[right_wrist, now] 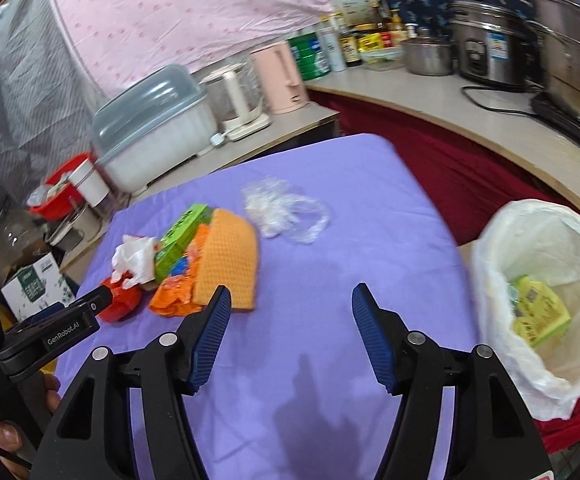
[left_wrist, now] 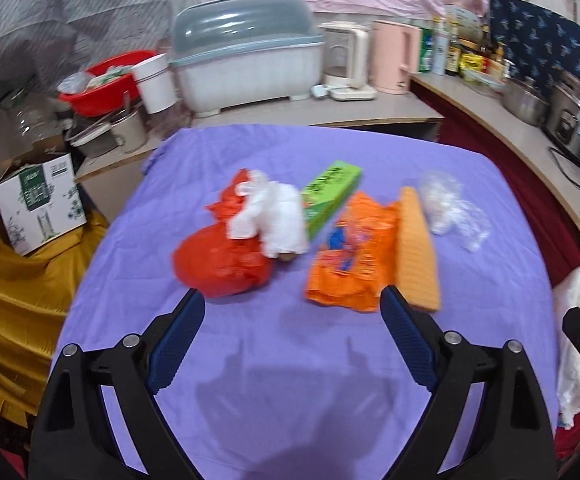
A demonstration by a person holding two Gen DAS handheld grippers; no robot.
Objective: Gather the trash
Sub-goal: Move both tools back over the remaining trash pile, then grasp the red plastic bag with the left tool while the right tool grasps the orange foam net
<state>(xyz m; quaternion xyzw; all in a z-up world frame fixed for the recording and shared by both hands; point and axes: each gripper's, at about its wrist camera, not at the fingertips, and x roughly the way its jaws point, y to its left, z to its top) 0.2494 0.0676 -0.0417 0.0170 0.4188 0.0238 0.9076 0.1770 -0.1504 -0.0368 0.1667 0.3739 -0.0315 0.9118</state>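
"GenRobot.AI" on left hand-held gripper [right_wrist: 102, 295] body; other print unreadable.

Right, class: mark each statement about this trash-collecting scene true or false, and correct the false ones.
1. Both grippers are empty. True: the left gripper and right gripper stand open with nothing between the fingers.
2. The lined trash bin is empty. False: a yellow-green packet lies inside.
3. The red plastic bag lies on a purple cloth. True.
4. The green box stands upright by the pink kettle. False: it lies flat on the cloth among the trash.
5. The crumpled clear plastic lies apart from the pile. True.
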